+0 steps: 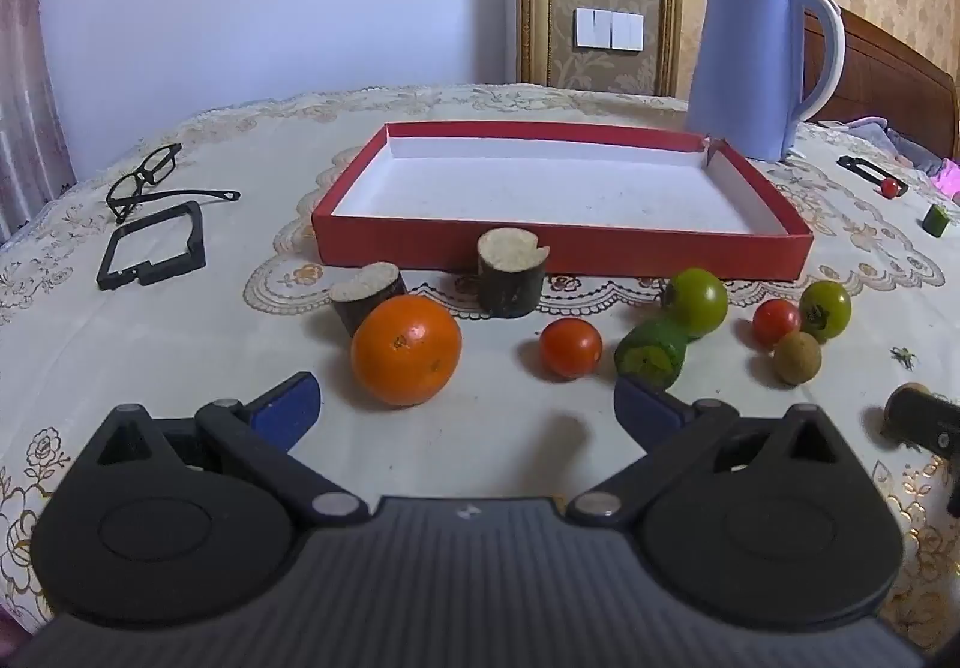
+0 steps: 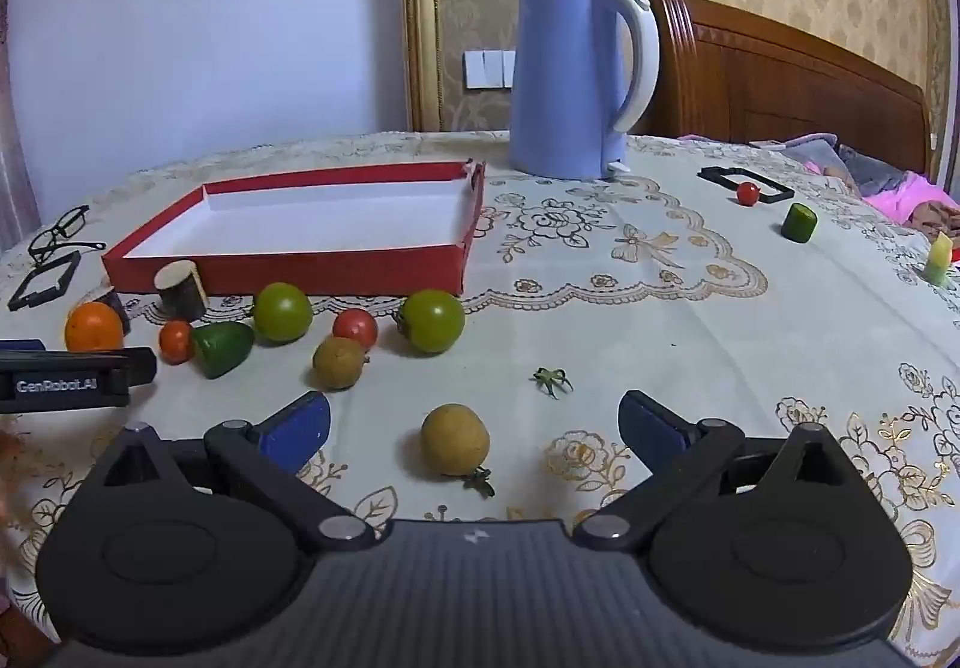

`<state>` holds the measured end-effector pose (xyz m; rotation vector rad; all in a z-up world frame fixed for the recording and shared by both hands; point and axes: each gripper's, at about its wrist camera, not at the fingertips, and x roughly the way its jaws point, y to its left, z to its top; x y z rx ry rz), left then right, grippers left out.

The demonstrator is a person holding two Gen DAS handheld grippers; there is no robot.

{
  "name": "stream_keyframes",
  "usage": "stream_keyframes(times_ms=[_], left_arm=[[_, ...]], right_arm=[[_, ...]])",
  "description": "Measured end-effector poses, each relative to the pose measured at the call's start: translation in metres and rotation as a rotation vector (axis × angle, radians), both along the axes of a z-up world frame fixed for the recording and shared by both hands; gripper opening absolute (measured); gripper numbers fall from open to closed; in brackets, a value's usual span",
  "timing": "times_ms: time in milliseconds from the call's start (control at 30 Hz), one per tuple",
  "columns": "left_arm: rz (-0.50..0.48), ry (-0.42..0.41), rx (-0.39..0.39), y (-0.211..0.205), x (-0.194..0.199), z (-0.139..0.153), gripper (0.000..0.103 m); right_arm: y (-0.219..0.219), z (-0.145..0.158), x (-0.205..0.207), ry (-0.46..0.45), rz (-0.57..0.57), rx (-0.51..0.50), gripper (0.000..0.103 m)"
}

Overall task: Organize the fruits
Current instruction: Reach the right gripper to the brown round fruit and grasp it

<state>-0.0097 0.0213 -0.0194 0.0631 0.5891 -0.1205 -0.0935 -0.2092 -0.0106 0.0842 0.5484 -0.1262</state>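
A shallow red box with a white inside lies on the table. In front of it lie an orange, red tomatoes, green tomatoes, a cut green piece and a brown longan. My left gripper is open and empty, just short of the orange. My right gripper is open, with a second brown longan lying between its fingers, untouched. The left gripper's body also shows in the right wrist view.
Two dark cut stubs stand by the box front. A blue kettle stands behind the box. Glasses and a black frame lie at the left. A small tomato, green pieces and a green stem lie to the right.
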Motion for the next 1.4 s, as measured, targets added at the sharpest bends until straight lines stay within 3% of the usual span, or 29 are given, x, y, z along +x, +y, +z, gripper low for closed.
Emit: stream_keyframes(times_ms=[333, 733, 867, 1233, 1400], left_arm=[[-0.001, 0.003, -0.004, 0.0, 0.0, -0.001, 0.103], [0.012, 0.016, 0.002, 0.003, 0.004, -0.005, 0.103], [0.019, 0.02, 0.002, 0.006, 0.005, -0.006, 0.103], [0.013, 0.004, -0.011, 0.015, 0.004, -0.003, 0.103], [0.024, 0.015, -0.026, 0.019, 0.007, -0.004, 0.103]], right_arm=[[-0.001, -0.003, 0.007, 0.04, -0.011, 0.005, 0.103], [0.0, -0.004, 0.007, 0.022, -0.001, 0.002, 0.102], [-0.002, -0.003, 0.005, 0.009, -0.001, 0.007, 0.087], [0.003, -0.007, 0.008, 0.039, 0.041, -0.008, 0.076], [0.003, -0.01, 0.011, 0.051, 0.045, -0.008, 0.062]])
